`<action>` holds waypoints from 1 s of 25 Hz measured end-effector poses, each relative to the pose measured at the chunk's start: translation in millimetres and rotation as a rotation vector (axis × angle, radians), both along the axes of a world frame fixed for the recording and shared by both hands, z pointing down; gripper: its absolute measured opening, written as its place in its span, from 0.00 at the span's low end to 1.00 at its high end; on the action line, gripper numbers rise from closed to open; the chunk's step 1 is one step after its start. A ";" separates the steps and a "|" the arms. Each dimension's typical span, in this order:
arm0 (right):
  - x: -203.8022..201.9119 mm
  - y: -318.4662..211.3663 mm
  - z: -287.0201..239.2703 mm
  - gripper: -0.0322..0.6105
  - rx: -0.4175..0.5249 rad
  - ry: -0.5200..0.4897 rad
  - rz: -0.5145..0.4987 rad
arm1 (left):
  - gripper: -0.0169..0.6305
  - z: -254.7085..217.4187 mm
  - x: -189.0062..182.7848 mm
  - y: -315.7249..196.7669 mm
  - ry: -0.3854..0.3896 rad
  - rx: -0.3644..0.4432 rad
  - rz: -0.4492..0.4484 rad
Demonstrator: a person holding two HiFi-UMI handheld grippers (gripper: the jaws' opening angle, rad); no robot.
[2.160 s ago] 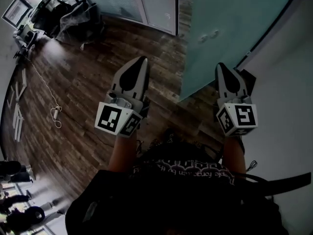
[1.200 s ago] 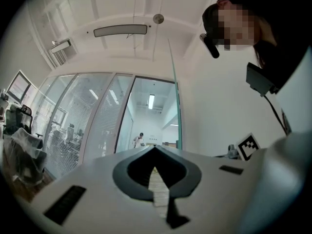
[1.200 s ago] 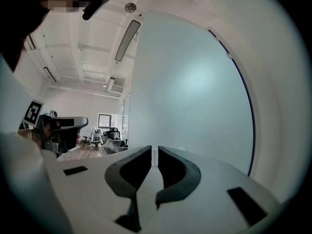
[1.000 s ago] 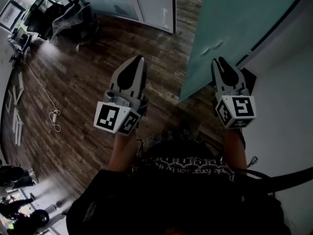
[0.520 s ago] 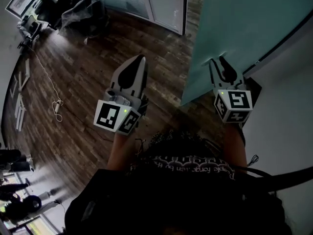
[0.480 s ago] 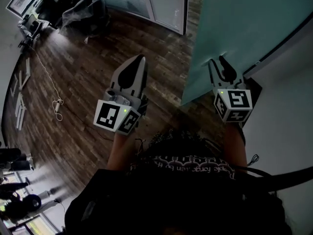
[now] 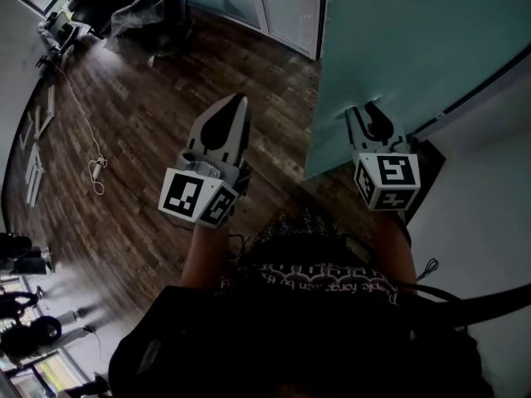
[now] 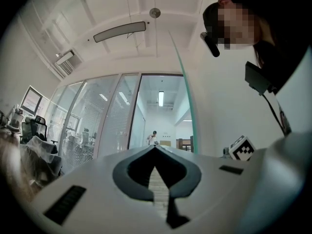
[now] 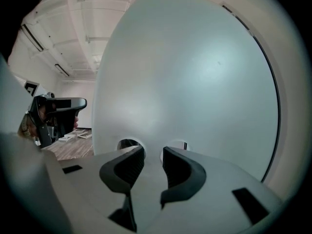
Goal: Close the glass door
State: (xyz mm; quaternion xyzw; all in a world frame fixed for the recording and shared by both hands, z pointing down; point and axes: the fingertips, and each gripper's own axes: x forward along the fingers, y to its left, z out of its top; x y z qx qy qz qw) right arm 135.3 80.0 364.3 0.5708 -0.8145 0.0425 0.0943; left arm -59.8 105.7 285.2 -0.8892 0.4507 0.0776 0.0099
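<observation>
Our right gripper [image 7: 368,116] faces the glass door [image 7: 406,40] near its free edge — jaws opening, nothing between them — probably to push it. Our left gripper [image 7: 230,110] hangs closed, empty.

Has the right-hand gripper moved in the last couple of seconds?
Yes. The right gripper has crept forward and left, from the dark wall strip toward the glass door, its empty fingers opening.
</observation>
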 end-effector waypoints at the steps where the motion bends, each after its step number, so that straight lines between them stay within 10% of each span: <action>1: 0.2 -1.0 0.7 0.24 0.002 0.002 0.000 | 0.03 0.5 1.0 -0.6 -0.001 0.001 -0.005; 25: -16.2 -36.0 -1.0 0.24 -0.001 0.020 -0.017 | 0.03 -2.5 -17.3 -2.3 -0.028 0.004 -0.157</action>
